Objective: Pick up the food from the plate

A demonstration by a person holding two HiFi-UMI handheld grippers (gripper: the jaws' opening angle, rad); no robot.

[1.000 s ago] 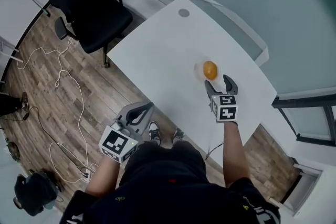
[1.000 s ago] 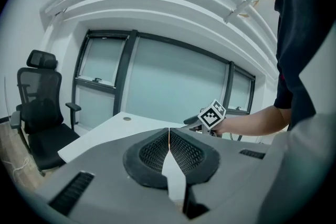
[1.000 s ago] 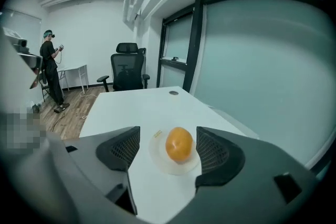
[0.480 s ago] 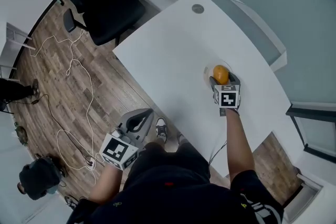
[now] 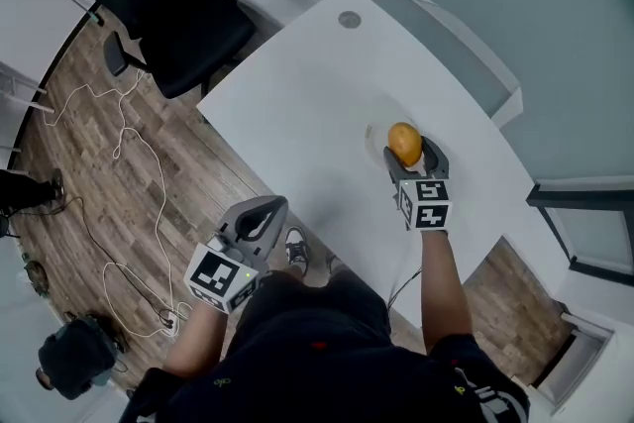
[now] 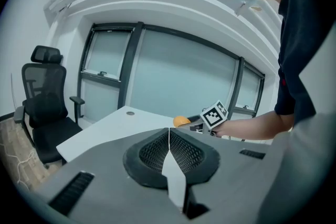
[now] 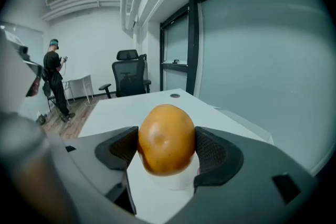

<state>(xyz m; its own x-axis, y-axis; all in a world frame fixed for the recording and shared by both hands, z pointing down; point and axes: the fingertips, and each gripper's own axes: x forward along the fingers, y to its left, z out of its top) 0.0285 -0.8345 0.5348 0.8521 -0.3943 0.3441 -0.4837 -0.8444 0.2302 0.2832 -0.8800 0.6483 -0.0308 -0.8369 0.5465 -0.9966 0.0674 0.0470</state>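
An orange round fruit point(image 5: 403, 144) rests on a small white plate point(image 5: 374, 136) near the far right edge of the white table point(image 5: 297, 104). My right gripper point(image 5: 410, 154) reaches around it. Its jaws have just been opening and stand wide. The fruit point(image 7: 166, 138) sits between the pads point(image 7: 212, 152), which lie close along both its sides, above the plate point(image 7: 170, 182). My left gripper point(image 5: 260, 213) hangs off the table's near edge over the wooden floor, its jaws together with nothing in them. In the left gripper view the pads point(image 6: 169, 140) meet, and the fruit point(image 6: 181, 121) shows far ahead.
A black office chair point(image 5: 163, 5) stands at the table's left end. A round cable port point(image 5: 348, 20) is set in the far corner of the table. White cables point(image 5: 119, 144) trail over the floor. Glass partitions run behind the table. A person point(image 7: 55, 81) stands across the room.
My right gripper has moved forward from just behind the plate until the fruit lies between its jaws. The left gripper has shifted only slightly.
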